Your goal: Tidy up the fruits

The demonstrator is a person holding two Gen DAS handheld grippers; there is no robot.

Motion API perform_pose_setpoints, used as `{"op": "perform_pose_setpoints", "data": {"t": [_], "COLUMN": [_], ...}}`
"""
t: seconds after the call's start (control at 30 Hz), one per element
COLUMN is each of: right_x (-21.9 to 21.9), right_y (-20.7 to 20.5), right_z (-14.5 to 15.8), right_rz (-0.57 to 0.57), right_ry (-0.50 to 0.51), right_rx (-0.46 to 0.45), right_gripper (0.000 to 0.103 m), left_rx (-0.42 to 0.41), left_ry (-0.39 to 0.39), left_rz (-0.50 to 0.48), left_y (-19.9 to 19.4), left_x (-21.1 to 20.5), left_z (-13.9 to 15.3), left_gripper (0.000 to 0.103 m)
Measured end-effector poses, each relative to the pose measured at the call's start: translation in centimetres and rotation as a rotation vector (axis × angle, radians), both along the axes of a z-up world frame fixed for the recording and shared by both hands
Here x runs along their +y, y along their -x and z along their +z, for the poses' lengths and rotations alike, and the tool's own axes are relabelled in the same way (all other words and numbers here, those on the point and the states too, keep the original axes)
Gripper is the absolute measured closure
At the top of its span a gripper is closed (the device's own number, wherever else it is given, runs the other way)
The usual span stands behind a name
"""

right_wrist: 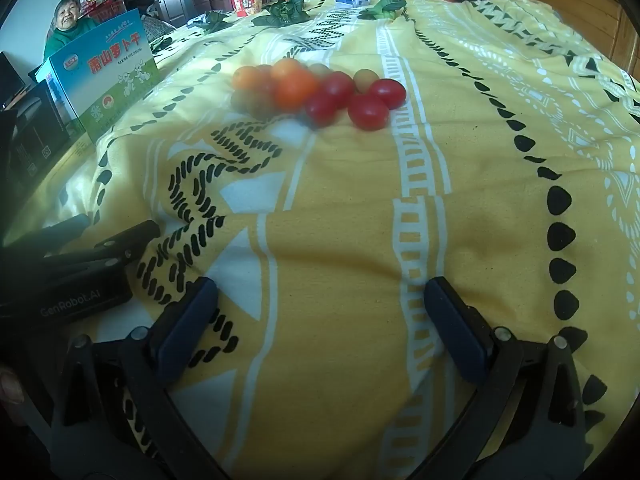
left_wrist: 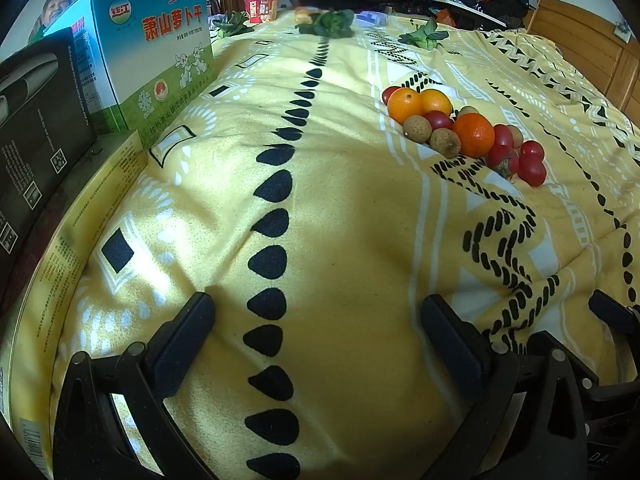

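Observation:
A cluster of fruit lies on the yellow patterned cloth (left_wrist: 340,208): small oranges (left_wrist: 474,135), brown longans (left_wrist: 417,129) and red cherry tomatoes (left_wrist: 534,172). In the right wrist view the same cluster shows ahead, with an orange (right_wrist: 295,89) and cherry tomatoes (right_wrist: 368,112). My left gripper (left_wrist: 320,344) is open and empty, well short of the fruit, which lies ahead to its right. My right gripper (right_wrist: 322,328) is open and empty, with the fruit straight ahead and far off. The left gripper also shows at the left edge of the right wrist view (right_wrist: 80,268).
A blue and green carton (left_wrist: 148,48) and a black box (left_wrist: 36,120) stand at the left. Leafy greens (left_wrist: 330,24), a red cup (left_wrist: 261,9) and a blue packet (left_wrist: 372,19) lie at the far end. A wooden headboard (left_wrist: 580,36) is at the right.

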State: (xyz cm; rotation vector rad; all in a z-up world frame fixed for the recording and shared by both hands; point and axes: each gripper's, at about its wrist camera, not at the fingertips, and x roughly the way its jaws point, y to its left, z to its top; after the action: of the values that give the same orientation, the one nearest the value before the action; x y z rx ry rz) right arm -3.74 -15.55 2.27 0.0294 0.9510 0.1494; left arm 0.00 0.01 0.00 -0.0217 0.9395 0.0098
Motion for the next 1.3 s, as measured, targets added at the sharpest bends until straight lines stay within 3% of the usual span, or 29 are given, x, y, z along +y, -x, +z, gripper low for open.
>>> {"op": "perform_pose_setpoints", "data": {"t": [1.13,1.3], "right_x": [0.0,1.2], "right_y": [0.3,0.6], "right_z": [0.2,0.6], "right_rz": [0.0,-0.029], "right_ry": [0.0,0.096], "right_rx": [-0.001,-0.005], "right_gripper": [0.0,0.0], "left_rx": [0.002,0.002], "left_ry": [0.002,0.004], "left_rz": [0.0,-0.005], "left_y": [0.0,0.0], "left_x": [0.0,-0.1], "left_z": [0.0,0.2], "left_gripper": [0.0,0.0]}}
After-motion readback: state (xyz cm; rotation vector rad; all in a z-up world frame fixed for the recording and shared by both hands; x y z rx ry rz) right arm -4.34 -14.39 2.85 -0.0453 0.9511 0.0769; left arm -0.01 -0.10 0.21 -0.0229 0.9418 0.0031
